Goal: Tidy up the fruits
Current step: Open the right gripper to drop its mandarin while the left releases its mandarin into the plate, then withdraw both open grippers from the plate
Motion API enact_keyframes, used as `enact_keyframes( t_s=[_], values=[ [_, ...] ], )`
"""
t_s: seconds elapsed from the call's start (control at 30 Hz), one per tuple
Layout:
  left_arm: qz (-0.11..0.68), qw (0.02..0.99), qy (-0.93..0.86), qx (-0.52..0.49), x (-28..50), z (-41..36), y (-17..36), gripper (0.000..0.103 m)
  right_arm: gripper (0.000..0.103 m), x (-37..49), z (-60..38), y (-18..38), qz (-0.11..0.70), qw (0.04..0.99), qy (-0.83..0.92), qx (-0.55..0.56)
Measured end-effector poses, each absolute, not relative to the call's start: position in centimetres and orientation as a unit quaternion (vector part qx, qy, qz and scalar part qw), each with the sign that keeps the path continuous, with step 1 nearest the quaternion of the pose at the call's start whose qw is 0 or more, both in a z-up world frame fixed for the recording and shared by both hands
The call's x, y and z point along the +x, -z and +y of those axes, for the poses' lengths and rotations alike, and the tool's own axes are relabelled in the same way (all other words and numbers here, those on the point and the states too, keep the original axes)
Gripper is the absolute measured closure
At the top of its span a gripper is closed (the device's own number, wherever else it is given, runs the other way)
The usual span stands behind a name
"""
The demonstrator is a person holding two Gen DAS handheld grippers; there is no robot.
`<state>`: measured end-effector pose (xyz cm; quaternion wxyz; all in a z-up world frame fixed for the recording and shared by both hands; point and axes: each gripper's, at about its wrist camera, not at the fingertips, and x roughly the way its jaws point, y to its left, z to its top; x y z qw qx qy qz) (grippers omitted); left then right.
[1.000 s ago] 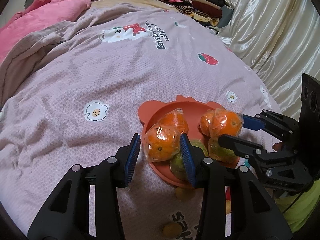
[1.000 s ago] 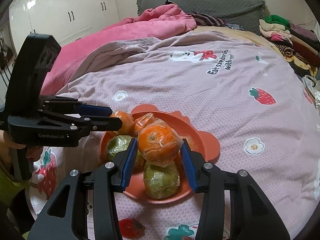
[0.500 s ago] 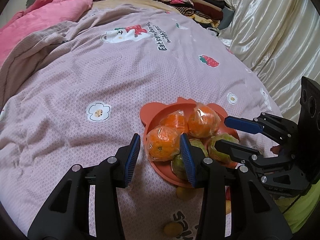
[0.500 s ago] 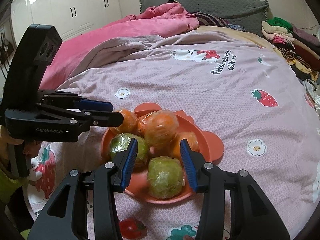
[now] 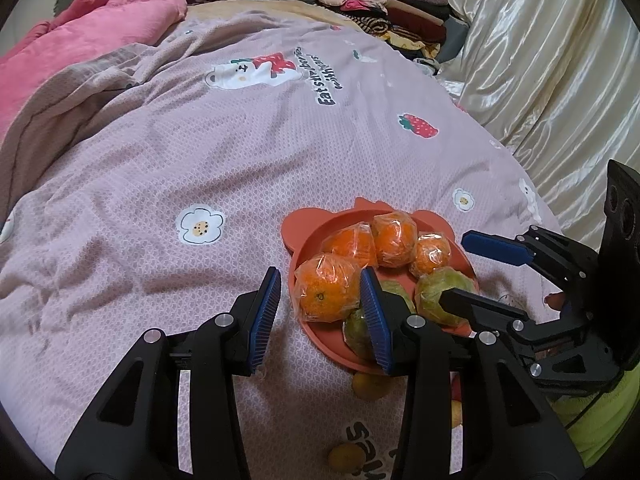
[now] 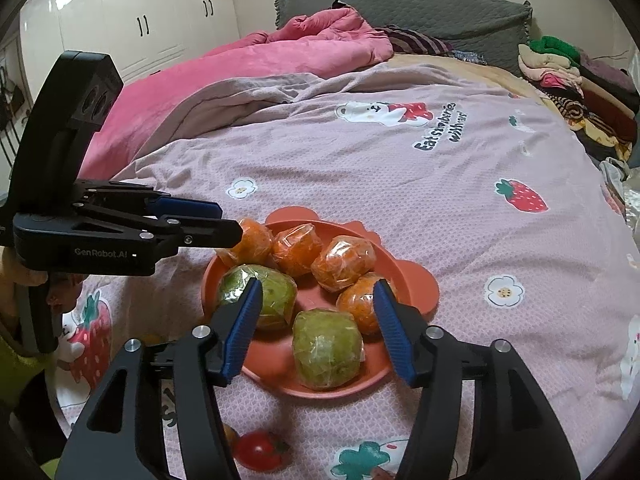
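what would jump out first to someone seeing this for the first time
The orange plate heaped with plastic-wrapped oranges and green fruits, lying on the pink printed bedspread. The left gripper hangs around one wrapped orange at the plate's edge, while the right gripper stands open over the pile.

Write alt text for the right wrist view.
The open right gripper hovers over an orange plate holding four wrapped oranges and two wrapped green fruits on a bedspread. The left gripper reaches in from the left.
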<state>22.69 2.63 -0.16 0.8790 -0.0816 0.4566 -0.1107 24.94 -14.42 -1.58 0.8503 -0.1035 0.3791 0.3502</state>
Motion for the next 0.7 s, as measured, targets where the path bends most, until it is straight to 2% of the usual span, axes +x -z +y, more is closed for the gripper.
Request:
enact_keyframes(
  t_s=[0.17, 0.3, 0.7],
  values=[
    [0.454, 0.88, 0.109, -0.085, 22.6, 2.8, 0.0, 0.066, 0.033, 24.6, -14.6, 1.4, 0.376, 0.854, -0.346, -0.104],
    [0.451, 0.881, 0.11, -0.089, 22.5, 2.9, -0.2, 0.066, 0.03, 24.3, -14.7, 1.2, 0.373, 0.855, -0.345, -0.101],
    [0.436, 0.888, 0.113, -0.095, 21.4, 2.9, -1.2, 0.055, 0.021, 23.8, -16.0, 0.8, 0.369, 0.866, -0.327, -0.087]
  ],
)
